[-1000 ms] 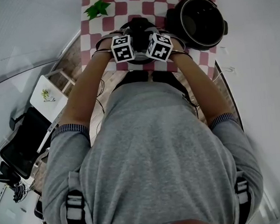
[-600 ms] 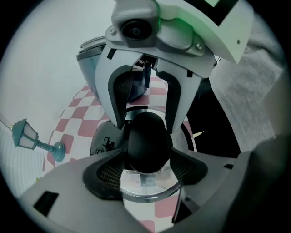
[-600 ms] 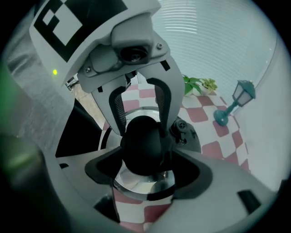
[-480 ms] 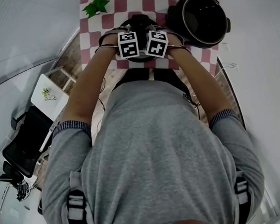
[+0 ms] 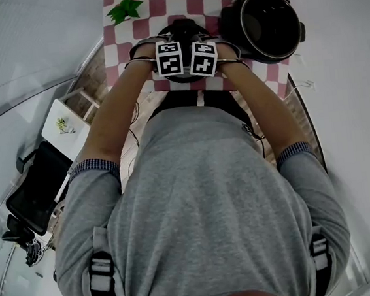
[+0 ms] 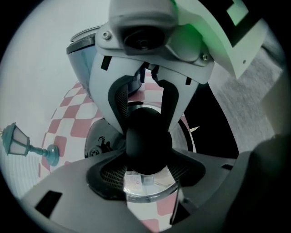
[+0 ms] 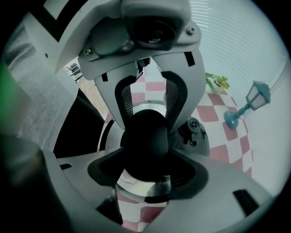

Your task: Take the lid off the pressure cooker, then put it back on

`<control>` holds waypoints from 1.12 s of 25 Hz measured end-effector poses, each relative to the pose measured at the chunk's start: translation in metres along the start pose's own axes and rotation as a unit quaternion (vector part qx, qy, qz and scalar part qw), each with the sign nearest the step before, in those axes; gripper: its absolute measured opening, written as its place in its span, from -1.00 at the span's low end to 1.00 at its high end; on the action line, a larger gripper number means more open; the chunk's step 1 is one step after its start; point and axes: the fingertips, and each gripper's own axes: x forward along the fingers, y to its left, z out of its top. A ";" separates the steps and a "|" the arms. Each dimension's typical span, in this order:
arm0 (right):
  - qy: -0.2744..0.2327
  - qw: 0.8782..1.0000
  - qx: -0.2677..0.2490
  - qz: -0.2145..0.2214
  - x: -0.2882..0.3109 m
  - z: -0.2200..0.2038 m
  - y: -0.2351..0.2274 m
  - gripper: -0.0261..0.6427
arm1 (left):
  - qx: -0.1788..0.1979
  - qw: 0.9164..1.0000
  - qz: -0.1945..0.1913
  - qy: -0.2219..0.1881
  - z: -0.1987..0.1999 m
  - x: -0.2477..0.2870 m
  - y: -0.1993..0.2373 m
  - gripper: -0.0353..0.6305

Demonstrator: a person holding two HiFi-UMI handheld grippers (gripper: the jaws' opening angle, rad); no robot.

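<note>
Black, rounded knob [image 6: 148, 141] on top of the lid [image 5: 185, 27] is the item both tools are addressing: it stands directly between the jaws of the 2 grippers, which come down on it steeply and face each other across it. Left gripper [image 6: 148, 167]: the jaws stand wide and have just been closing, with the knob between them and the pads [image 6: 111, 175] close alongside it. No firm press is evident, so this is judged as not yet a grip. Right gripper [image 7: 146, 169]: same condition, jaws wide, just been closing, knob between them, contact not confirmed. The lid lies flat, knob up, on the red-and-white checked cloth [image 5: 157, 12], off the pressure cooker pot [image 5: 269, 23], which stands open just beside it. Governing relation: in the head view the pot lies to the right of the lid, on the right gripper's side, so the right hand is the nearer one. Refitting is judged to need a lift and then a carry to that side. The knob is round and shows no long axis. With 2 tools on 1 small knob, uneven closing could tilt the lid.
</note>
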 end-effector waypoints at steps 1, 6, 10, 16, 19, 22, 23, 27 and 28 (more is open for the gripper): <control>0.000 1.000 0.000 0.002 0.000 0.000 0.000 -0.04 | 0.002 1.000 0.000 0.000 0.000 0.000 0.000 0.00; 0.004 1.000 0.005 0.002 -0.001 0.002 0.000 -0.05 | 0.003 1.000 0.003 -0.006 -0.001 -0.002 0.000 0.00; 0.005 1.000 0.009 0.006 -0.006 0.005 0.003 -0.06 | 0.003 1.000 0.001 -0.008 -0.001 -0.007 -0.003 0.00; 0.000 1.000 0.014 0.008 -0.023 0.013 0.006 -0.06 | 0.006 1.000 -0.004 -0.007 0.004 -0.024 -0.007 0.00; -0.007 1.000 0.021 0.010 -0.036 0.018 0.008 -0.05 | 0.010 1.000 -0.010 -0.003 0.007 -0.038 -0.009 0.00; -0.013 1.000 0.021 0.005 -0.049 0.023 0.008 -0.05 | 0.013 1.000 -0.006 -0.003 0.012 -0.052 -0.008 0.00; -0.014 1.000 0.020 0.004 -0.054 0.025 0.007 -0.05 | 0.014 1.000 -0.004 -0.001 0.013 -0.057 -0.008 0.00; -0.020 1.000 0.021 -0.001 -0.075 0.033 0.006 -0.05 | 0.022 1.000 -0.003 0.007 0.020 -0.078 -0.008 0.00; -0.022 0.999 0.023 -0.002 -0.081 0.035 0.006 -0.05 | 0.026 1.000 -0.003 0.009 0.022 -0.084 -0.007 0.00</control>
